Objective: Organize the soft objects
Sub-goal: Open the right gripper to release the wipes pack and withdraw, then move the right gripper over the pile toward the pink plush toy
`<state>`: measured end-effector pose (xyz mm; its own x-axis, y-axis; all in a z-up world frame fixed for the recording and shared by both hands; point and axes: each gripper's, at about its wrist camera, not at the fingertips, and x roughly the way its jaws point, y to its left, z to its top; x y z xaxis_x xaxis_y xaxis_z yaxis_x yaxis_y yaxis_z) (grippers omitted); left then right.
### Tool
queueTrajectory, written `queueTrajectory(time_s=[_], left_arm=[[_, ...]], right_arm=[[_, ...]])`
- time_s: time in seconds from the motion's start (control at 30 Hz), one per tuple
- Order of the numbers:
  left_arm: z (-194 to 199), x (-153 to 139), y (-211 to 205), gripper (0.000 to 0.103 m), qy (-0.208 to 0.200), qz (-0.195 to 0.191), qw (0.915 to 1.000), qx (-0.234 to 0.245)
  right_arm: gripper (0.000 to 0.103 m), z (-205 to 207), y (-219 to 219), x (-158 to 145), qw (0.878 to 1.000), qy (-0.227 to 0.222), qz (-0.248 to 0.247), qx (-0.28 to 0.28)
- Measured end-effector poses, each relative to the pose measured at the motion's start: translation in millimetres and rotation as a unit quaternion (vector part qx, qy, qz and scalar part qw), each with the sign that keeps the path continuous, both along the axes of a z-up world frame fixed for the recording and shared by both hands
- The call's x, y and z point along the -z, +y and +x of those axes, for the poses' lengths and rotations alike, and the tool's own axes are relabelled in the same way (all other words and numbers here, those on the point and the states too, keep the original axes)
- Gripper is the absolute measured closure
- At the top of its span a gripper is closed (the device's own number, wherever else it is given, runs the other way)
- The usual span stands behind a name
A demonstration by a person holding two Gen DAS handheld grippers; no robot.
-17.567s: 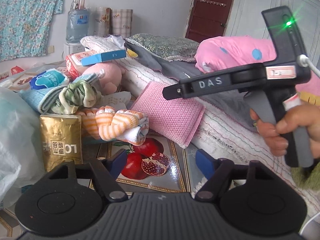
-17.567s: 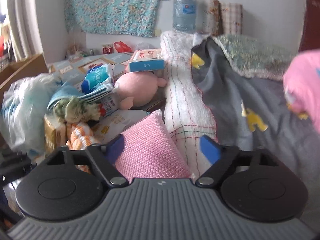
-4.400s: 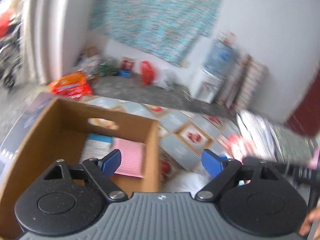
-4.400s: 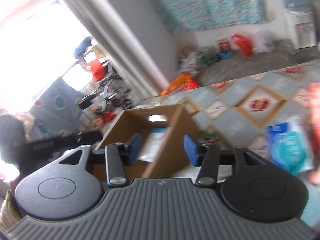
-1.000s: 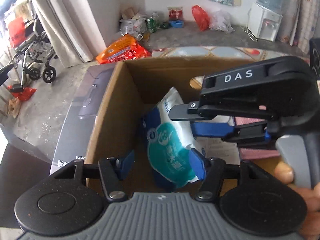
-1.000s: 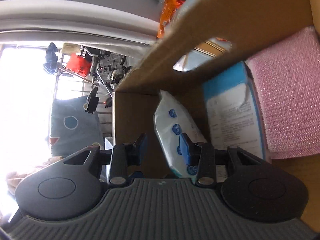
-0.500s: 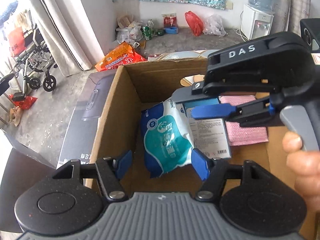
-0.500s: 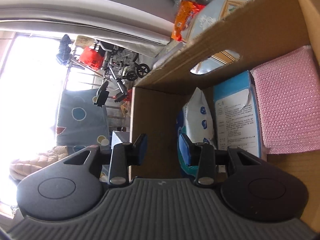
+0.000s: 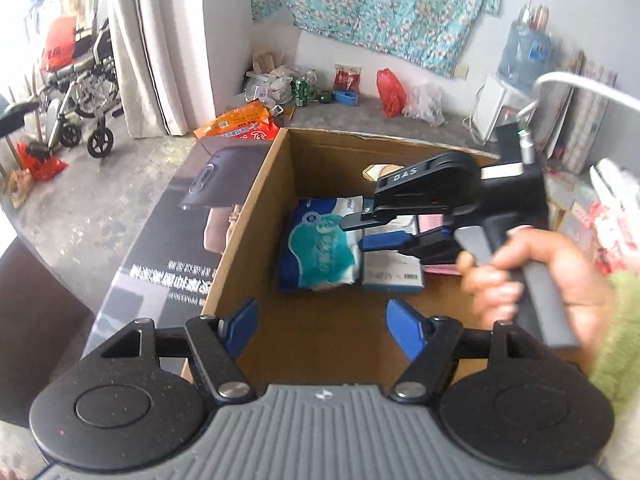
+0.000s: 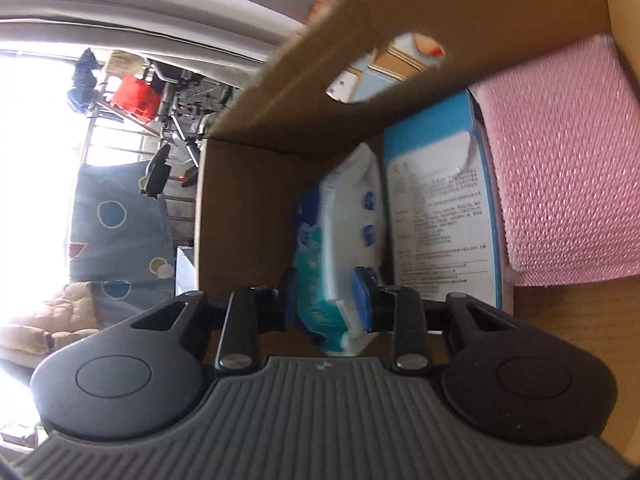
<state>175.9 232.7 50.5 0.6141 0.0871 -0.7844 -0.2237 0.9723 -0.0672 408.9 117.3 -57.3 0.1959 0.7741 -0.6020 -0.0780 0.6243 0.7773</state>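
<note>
A cardboard box [image 9: 256,204] stands open on the floor. Inside lie a blue-and-white soft tissue pack [image 9: 320,252], a blue-and-white flat packet [image 9: 394,274] and a pink knitted pad [image 9: 430,222]. My left gripper [image 9: 320,322] is open and empty above the box's near edge. My right gripper [image 9: 354,234] reaches into the box. In the right wrist view its jaws [image 10: 326,304] are closed on the end of the tissue pack [image 10: 344,220], beside the flat packet [image 10: 436,208] and the pink pad [image 10: 560,168].
A dark printed carton [image 9: 176,240] lies flat against the box's left side. A wheelchair [image 9: 76,96] and a curtain [image 9: 160,40] are at the far left. Bags and bottles [image 9: 304,88] litter the floor by the wall. A water dispenser [image 9: 516,80] stands at the right.
My left gripper has pulled back and up from the box, open and empty. The tissue pack now lies lower in the box, and my right gripper's jaws have closed on its end.
</note>
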Motion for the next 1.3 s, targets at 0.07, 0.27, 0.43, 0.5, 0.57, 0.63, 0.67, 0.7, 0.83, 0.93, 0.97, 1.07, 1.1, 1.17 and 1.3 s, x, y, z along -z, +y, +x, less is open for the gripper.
queueTrajectory(time_s=[0.07, 0.27, 0.43, 0.5, 0.57, 0.63, 0.67, 0.7, 0.83, 0.93, 0.97, 1.07, 1.1, 1.17, 1.3], left_arm=[[-11, 0, 2, 0.031, -0.01, -0.01, 0.9999, -0.004], [-32, 4, 2, 0.028, -0.038, -0.026, 0.9988, -0.016], [-50, 0, -17, 0.025, -0.071, -0.042, 0.9966, 0.004], [-58, -2, -29, 0.022, -0.084, -0.047, 0.9953, 0.014], [-68, -5, -45, 0.018, -0.104, -0.05, 0.9929, 0.031], [-80, -8, -65, 0.017, -0.126, -0.047, 0.9893, 0.056], [-84, -9, -74, 0.017, -0.135, -0.046, 0.9874, 0.067], [-90, -9, -84, 0.016, -0.146, -0.047, 0.985, 0.079], [-114, -7, -124, 0.013, -0.187, -0.057, 0.9719, 0.131], [-128, -1, -155, 0.013, -0.206, -0.062, 0.9624, 0.165], [-134, 3, -164, 0.013, -0.212, -0.067, 0.9589, 0.176], [-145, 16, -191, 0.011, -0.212, -0.085, 0.9496, 0.214], [-147, 21, -200, 0.011, -0.207, -0.092, 0.9472, 0.227], [-152, 32, -218, 0.011, -0.199, -0.1, 0.942, 0.252], [-162, 57, -254, 0.011, -0.178, -0.103, 0.9345, 0.29]], right_arm=[[0.077, -1, 3, 5, 1.0, 0.001, -0.005, 0.003], [0.076, -4, 11, -1, 1.0, -0.027, -0.011, 0.0], [0.075, -28, -5, -40, 0.996, -0.084, 0.001, -0.026], [0.075, -41, -20, -63, 0.993, -0.11, 0.011, -0.047], [0.074, -60, -44, -87, 0.988, -0.137, 0.023, -0.07], [0.07, -83, -77, -112, 0.98, -0.17, 0.033, -0.093], [0.066, -95, -99, -122, 0.976, -0.188, 0.032, -0.1], [0.06, -105, -123, -135, 0.972, -0.207, 0.028, -0.106], [0.05, -161, -221, -169, 0.955, -0.285, -0.011, -0.085], [0.045, -198, -296, -177, 0.942, -0.329, -0.047, -0.035], [0.044, -212, -319, -176, 0.939, -0.339, -0.061, -0.013], [0.043, -244, -374, -153, 0.935, -0.34, -0.089, 0.035], [0.043, -253, -387, -141, 0.937, -0.333, -0.094, 0.047], [0.043, -270, -408, -114, 0.942, -0.314, -0.096, 0.073], [0.043, -298, -425, -68, 0.946, -0.293, -0.094, 0.099]])
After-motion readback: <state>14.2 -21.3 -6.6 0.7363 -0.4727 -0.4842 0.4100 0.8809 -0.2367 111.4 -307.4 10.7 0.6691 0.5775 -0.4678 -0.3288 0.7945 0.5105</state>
